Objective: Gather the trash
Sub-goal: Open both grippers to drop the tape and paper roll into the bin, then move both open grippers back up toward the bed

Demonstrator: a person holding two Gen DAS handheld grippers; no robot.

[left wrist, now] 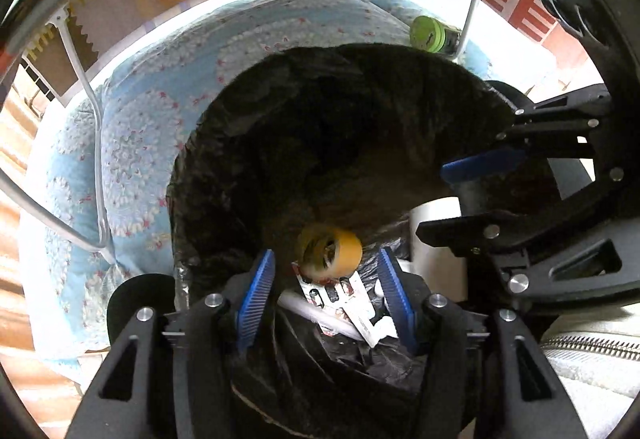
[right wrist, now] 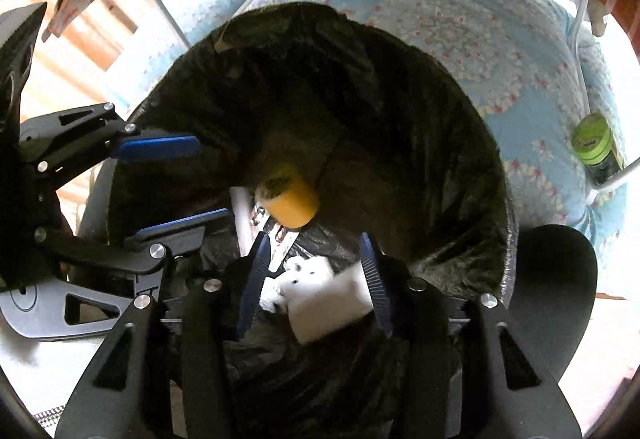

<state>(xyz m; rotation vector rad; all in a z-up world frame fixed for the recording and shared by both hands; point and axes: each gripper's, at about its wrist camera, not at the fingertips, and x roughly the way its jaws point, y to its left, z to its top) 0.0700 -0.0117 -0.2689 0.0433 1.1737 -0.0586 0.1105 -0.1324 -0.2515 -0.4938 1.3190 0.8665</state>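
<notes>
Left wrist view looks down into a bin lined with a black trash bag (left wrist: 320,127), and both tools hang right over its mouth. The left tool (left wrist: 326,295) has its two blue pads apart and grips nothing. Just past them a yellow tape roll (left wrist: 330,253) sits inside the bag, on top of some printed paper scraps (left wrist: 344,303). It looks like it was just let go, but I cannot tell if it has landed. The right tool (right wrist: 316,279) also has its pads apart, with nothing pinched between them. Below it in the bag lies a crumpled white tissue (right wrist: 316,275), and the same tape roll (right wrist: 290,201) shows a little farther in. So the step in hand looks like dropping trash into the bag, and that part seems done for these pieces. One thing is left outside: a green-lidded jar (left wrist: 434,35) lying on its side on the blue flowered quilt (left wrist: 132,143), near a white metal leg (left wrist: 474,7) of the frame above. In the right wrist view the jar (right wrist: 596,149) is off to the right, well apart from the bin. If the jar is trash, the next move is to lift a tool out of the bag, reach over the quilt, close the pads around the jar, and not bump the leg.
</notes>
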